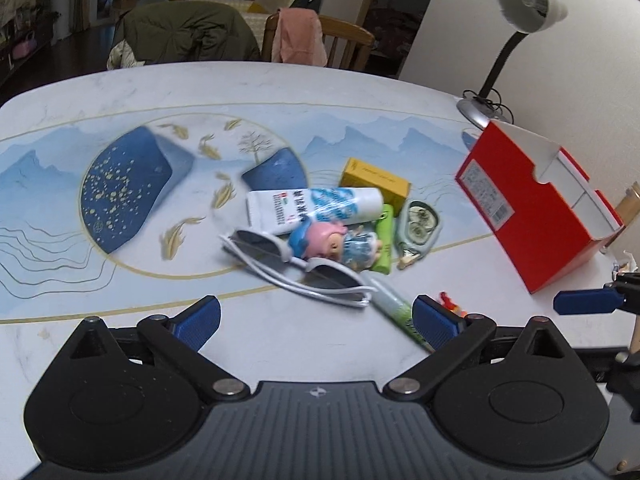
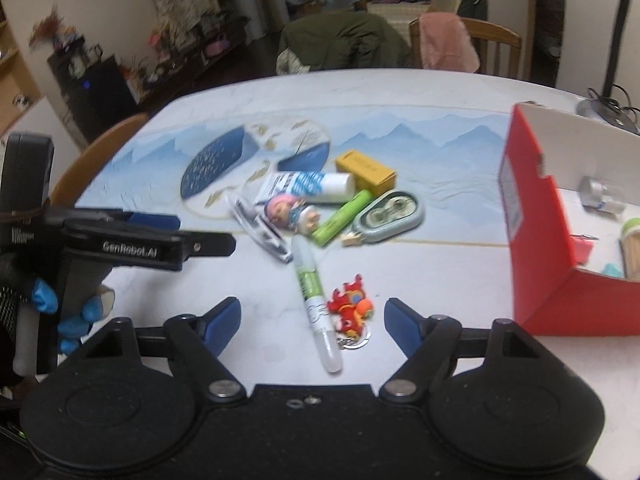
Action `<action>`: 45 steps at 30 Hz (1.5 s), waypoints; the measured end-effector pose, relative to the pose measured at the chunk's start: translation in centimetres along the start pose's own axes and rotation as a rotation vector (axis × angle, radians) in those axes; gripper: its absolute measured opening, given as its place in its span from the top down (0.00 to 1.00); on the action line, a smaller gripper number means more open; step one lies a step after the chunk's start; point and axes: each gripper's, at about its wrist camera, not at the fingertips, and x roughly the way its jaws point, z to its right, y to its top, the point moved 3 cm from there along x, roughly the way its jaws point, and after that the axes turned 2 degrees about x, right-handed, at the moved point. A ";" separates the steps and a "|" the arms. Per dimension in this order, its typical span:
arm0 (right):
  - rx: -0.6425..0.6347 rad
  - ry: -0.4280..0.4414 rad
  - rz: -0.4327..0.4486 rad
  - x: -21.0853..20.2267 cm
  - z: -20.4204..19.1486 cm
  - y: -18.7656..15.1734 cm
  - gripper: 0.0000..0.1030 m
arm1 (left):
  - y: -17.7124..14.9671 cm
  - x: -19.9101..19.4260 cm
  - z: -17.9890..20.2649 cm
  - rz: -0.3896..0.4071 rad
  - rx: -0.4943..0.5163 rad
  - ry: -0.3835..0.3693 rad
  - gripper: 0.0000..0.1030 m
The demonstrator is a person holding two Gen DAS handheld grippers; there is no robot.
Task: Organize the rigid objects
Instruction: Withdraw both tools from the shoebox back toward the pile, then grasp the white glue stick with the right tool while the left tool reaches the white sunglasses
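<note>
A: What lies on the table (image 1: 280,80)?

B: A heap at the centre of both views: a white tube (image 1: 316,210) with blue print and Chinese characters too blurred to read, a yellow box (image 1: 376,182) behind it, a doll (image 1: 328,240) with pink hair, white sunglasses (image 1: 296,266), a green stick (image 2: 342,218), and an oval case (image 2: 390,214). A pen (image 2: 314,300) with a green label lies nearer, and a red charm (image 2: 350,304) is just beside it on the right.

A: And the box?

B: The red box (image 2: 544,240) stands at the right of both views, open on top, with a white barcode label on its side. The print there is too small to read. Small items sit inside it.

A: The tools?

B: The left tool (image 1: 316,322) stands wide with nothing between its blue pads, over the near end of the sunglasses and pen. The right tool (image 2: 312,322) is moderately open, nothing gripped; the pen and charm lie on the table between its fingers.

A: Any readable writing?

B: "GenRobot.AI" on the left tool's arm, at the left of the right wrist view. A blue-gloved hand (image 2: 76,312) holds it.
</note>
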 end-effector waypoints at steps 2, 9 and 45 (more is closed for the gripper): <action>-0.029 -0.004 -0.018 0.8 -0.6 0.1 0.27 | 0.2 0.3 -0.6 0.006 -0.005 0.008 0.00; -0.097 -0.017 -0.077 4.1 -1.6 0.6 0.37 | 0.7 2.5 -1.9 0.001 0.061 0.041 0.00; -0.158 -0.038 -0.185 11.0 -1.9 2.5 0.73 | 2.8 7.5 -3.4 0.049 0.282 0.017 0.32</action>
